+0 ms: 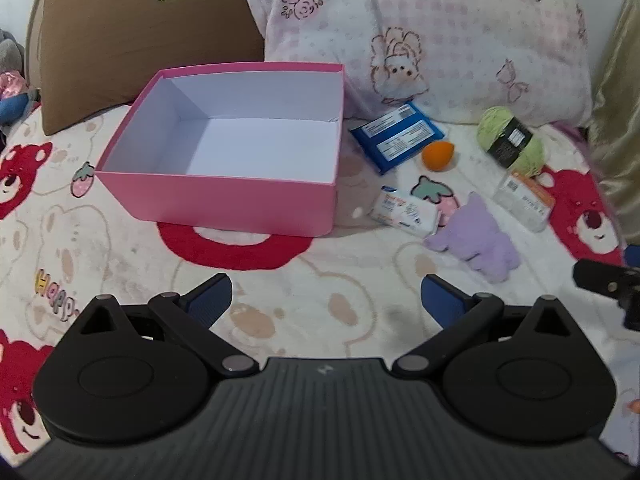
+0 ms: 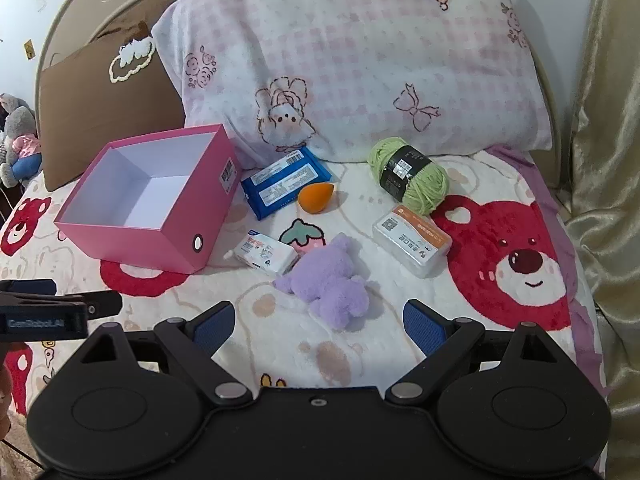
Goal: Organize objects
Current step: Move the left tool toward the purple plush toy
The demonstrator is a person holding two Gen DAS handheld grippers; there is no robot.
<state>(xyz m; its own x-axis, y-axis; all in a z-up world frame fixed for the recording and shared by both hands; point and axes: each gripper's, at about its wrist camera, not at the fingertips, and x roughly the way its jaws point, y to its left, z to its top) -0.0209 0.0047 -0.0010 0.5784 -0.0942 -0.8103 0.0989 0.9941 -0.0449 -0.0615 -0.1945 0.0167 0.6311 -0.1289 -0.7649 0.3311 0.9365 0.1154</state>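
Observation:
An empty pink box with a white inside stands on the bed blanket. Right of it lie a blue packet, an orange sponge, a green yarn ball, a white tissue pack, a purple plush toy and a clear box with an orange label. My left gripper is open and empty, in front of the pink box. My right gripper is open and empty, just in front of the plush toy.
A brown pillow and a pink checked pillow lean at the head of the bed behind the objects. A gold curtain hangs at the right. Stuffed toys sit at the far left.

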